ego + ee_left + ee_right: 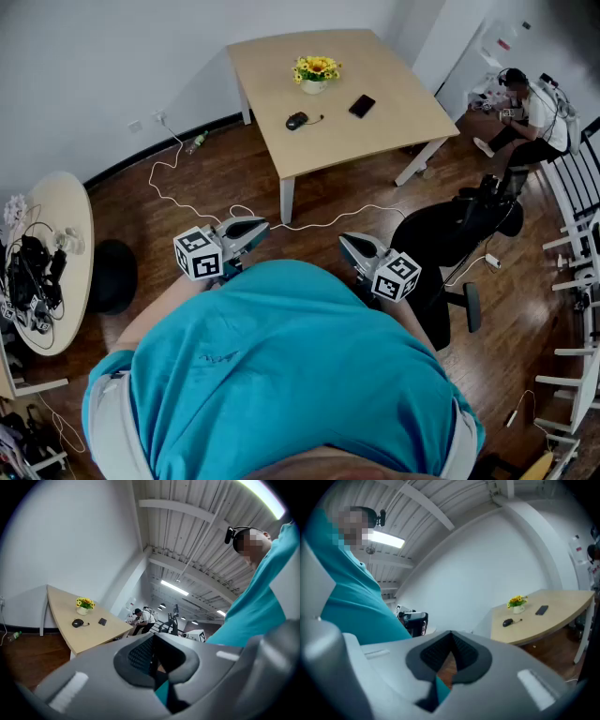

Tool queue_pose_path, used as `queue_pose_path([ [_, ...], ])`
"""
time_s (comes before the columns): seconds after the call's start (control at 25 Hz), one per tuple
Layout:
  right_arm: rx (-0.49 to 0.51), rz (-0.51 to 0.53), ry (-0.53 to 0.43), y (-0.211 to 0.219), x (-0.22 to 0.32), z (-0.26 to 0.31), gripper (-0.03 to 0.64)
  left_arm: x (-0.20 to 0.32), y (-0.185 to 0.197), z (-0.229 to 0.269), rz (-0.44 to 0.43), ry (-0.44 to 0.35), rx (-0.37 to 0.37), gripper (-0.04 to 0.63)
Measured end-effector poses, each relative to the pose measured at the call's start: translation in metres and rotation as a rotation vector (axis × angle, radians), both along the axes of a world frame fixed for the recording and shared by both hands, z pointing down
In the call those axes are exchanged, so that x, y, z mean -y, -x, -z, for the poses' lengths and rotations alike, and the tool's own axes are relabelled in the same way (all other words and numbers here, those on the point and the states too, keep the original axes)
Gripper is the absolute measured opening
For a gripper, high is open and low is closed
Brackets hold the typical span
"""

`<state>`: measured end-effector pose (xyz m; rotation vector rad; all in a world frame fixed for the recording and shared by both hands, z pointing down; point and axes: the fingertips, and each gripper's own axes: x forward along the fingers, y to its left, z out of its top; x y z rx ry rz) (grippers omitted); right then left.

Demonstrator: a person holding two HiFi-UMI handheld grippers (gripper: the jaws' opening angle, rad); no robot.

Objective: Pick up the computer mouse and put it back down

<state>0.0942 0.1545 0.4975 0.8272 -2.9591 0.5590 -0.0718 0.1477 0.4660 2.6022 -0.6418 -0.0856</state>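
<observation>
The black computer mouse [297, 120] [77, 623] [506, 622] lies on the light wooden table [394, 89] far ahead of me, between a pot of yellow flowers [315, 72] and a dark phone [362, 106]. My left gripper [255, 225] [152, 641] is held close to my body, well short of the table, jaws shut with nothing between them. Beside it my right gripper [349, 242] [450, 637] is also near my body, its pads meeting at the tips and holding nothing. Both point roughly level toward the table.
A white cable [187, 202] snakes over the wooden floor before the table. A black office chair [459, 230] stands at the right, a black stool [112, 277] and a round table [66, 216] with cables at the left. A person [525, 112] sits at the far right.
</observation>
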Motion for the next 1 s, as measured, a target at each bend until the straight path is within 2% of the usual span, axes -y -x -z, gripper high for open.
queue_pose_path([
  [0.24,0.011,0.017,0.007,-0.034,-0.01,-0.004,0.003,-0.018,-0.044,-0.007,0.0,0.033,0.015,0.006],
  [0.48,0.02,0.038,0.025,-0.043,-0.018,-0.018,0.003,-0.032,-0.06,-0.013,-0.001,0.067,0.034,0.006],
  [0.68,0.009,0.039,0.048,-0.024,-0.012,-0.025,0.003,-0.026,-0.043,-0.02,0.013,0.069,0.019,0.006],
  [0.8,-0.021,0.042,0.042,-0.001,-0.001,-0.021,0.003,-0.014,-0.027,-0.024,-0.013,0.068,-0.011,0.006],
  [1.0,-0.069,0.003,0.025,0.051,0.045,-0.01,0.003,0.039,0.029,-0.024,-0.052,0.051,-0.061,0.006],
])
